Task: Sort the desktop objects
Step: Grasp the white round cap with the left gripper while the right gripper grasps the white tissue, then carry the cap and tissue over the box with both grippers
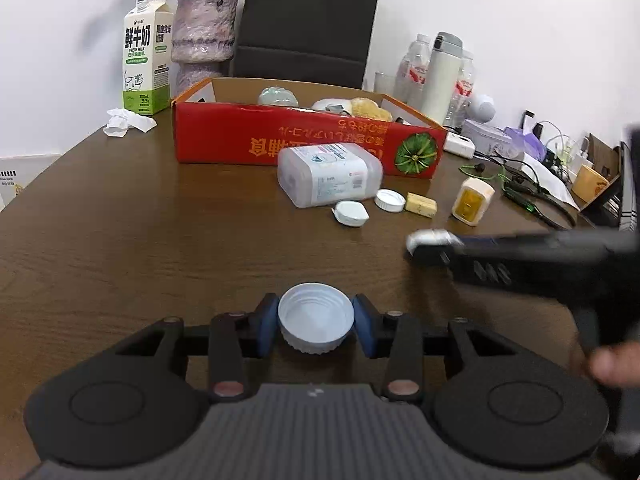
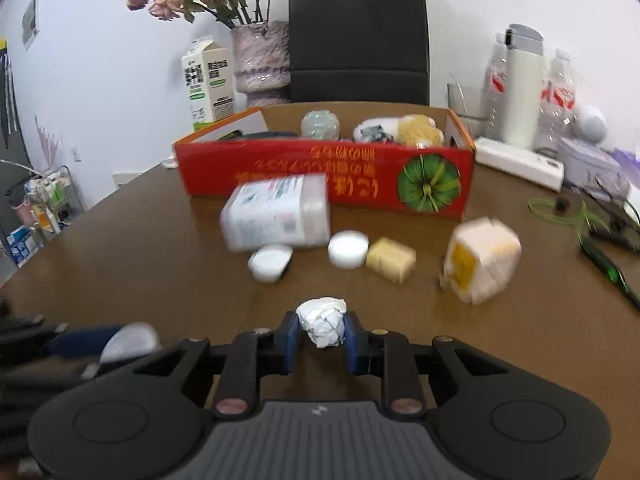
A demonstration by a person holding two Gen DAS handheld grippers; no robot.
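Note:
My left gripper [image 1: 316, 326] is shut on a white bottle cap [image 1: 316, 322], its hollow side up, above the brown table [image 1: 140, 220]. My right gripper [image 2: 322, 330] is shut on a crumpled white paper ball [image 2: 323, 320]; it also shows blurred in the left wrist view [image 1: 428, 242]. A red cardboard box [image 1: 304, 142] [image 2: 328, 178] with several items inside stands ahead. In front of it lie a clear plastic container [image 1: 330, 174] [image 2: 278, 214], two white caps [image 1: 390, 200] [image 1: 351, 213], a yellow block [image 1: 421, 204] [image 2: 391, 259] and a white-and-yellow box [image 1: 472, 200] [image 2: 480, 264].
A milk carton [image 1: 146, 56], a vase [image 1: 204, 36] and crumpled tissue [image 1: 128, 122] stand back left. A black bag [image 1: 308, 20] is behind the box. Bottles, a white flask [image 1: 442, 76], cables [image 1: 528, 196] and small boxes crowd the right side.

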